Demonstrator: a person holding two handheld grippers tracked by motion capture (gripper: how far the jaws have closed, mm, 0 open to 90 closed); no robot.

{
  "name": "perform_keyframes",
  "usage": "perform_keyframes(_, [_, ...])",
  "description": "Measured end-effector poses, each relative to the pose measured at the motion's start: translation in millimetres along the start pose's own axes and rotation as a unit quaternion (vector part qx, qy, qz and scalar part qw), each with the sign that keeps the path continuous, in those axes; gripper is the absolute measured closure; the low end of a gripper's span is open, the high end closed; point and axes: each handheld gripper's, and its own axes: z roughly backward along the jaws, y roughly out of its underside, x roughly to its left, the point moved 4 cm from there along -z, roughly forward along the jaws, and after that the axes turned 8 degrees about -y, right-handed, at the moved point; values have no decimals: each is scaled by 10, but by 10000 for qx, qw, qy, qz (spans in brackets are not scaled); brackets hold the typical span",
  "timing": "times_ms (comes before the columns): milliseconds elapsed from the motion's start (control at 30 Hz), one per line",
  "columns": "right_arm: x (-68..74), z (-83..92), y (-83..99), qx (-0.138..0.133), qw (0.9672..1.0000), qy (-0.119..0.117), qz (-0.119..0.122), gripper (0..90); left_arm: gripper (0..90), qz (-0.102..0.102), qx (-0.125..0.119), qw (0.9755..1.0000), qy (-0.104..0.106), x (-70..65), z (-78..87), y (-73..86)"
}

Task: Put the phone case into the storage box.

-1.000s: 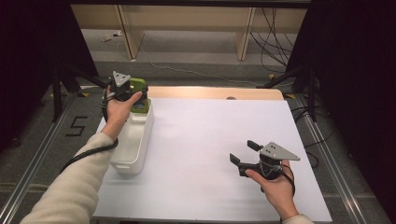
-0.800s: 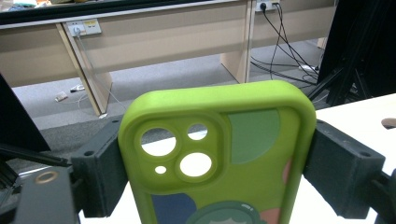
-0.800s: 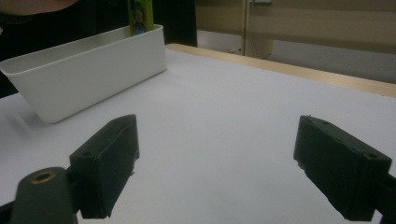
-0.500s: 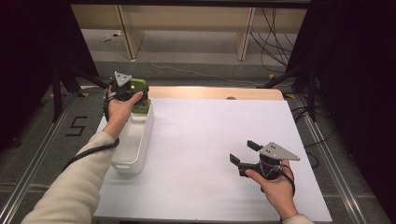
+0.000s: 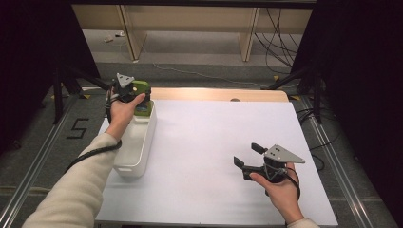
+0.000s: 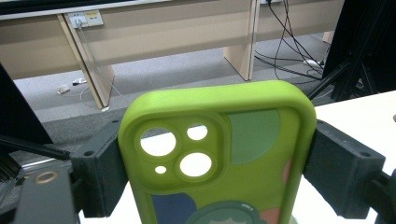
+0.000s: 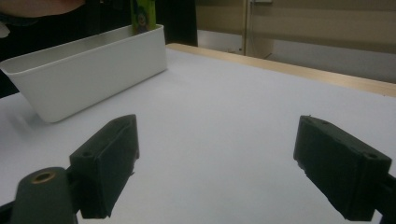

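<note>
Nothing has moved; left gripper (image 6: 217,161) pinches the bottom-cropped phone case (image 6: 219,158); right gripper (image 7: 229,172) spread.

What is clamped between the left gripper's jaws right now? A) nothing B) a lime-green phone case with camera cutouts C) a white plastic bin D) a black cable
B: in the left gripper view the lime-green phone case with camera cutouts sits pressed between the left gripper jaws.
</note>
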Motion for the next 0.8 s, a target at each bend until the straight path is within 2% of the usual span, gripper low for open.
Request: perform_keyframes(800, [-4, -2, 9, 12, 10000, -9, -12, 153, 154, -21, 127, 9999, -10, -3, -82, 45])
